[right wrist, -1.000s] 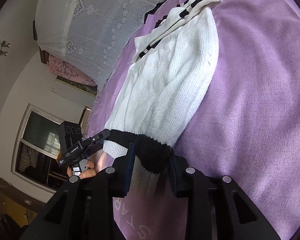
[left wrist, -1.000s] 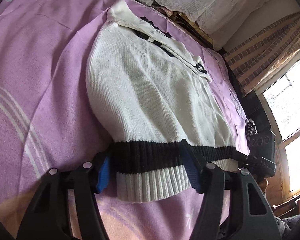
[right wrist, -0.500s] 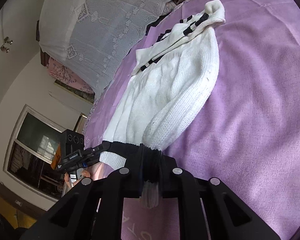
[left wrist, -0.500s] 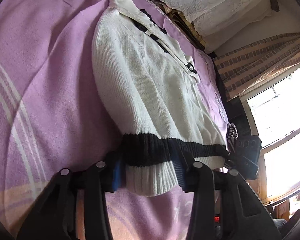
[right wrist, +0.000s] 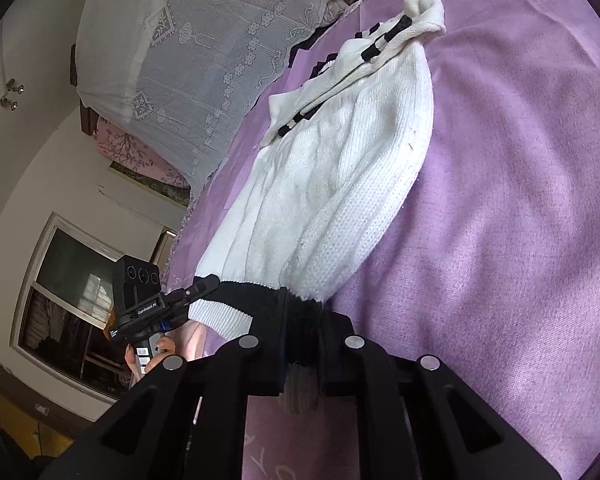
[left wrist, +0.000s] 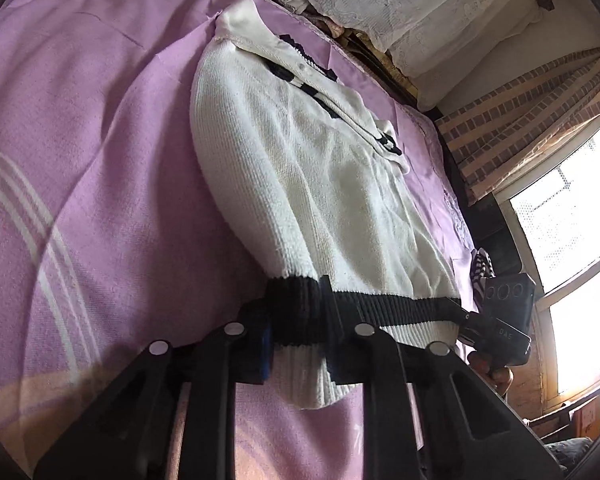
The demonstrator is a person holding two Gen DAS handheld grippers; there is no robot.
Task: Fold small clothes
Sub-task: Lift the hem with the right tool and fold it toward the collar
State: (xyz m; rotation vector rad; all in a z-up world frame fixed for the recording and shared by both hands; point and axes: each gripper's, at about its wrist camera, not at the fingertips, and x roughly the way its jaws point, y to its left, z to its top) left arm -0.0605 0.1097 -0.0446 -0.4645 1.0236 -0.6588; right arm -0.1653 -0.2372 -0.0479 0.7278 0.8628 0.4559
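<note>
While both tongs clamp hem, white knit sweater (left wrist: 319, 184) lies flat on purple bedspread (left wrist: 80, 160), collar toward upper centre of frame. Left tongs (left wrist: 296, 336) pressed tight on black hem band (left wrist: 379, 308) near lower centre; right tongs (right wrist: 301, 332) pinching same band at opposite corner, bottom centre of own view. Risks, as judged: thick ribbing slips from one grip on lift, so fold goes skewed; uneven pull bunches body; collar end drags across bedspread and rumples.
</note>
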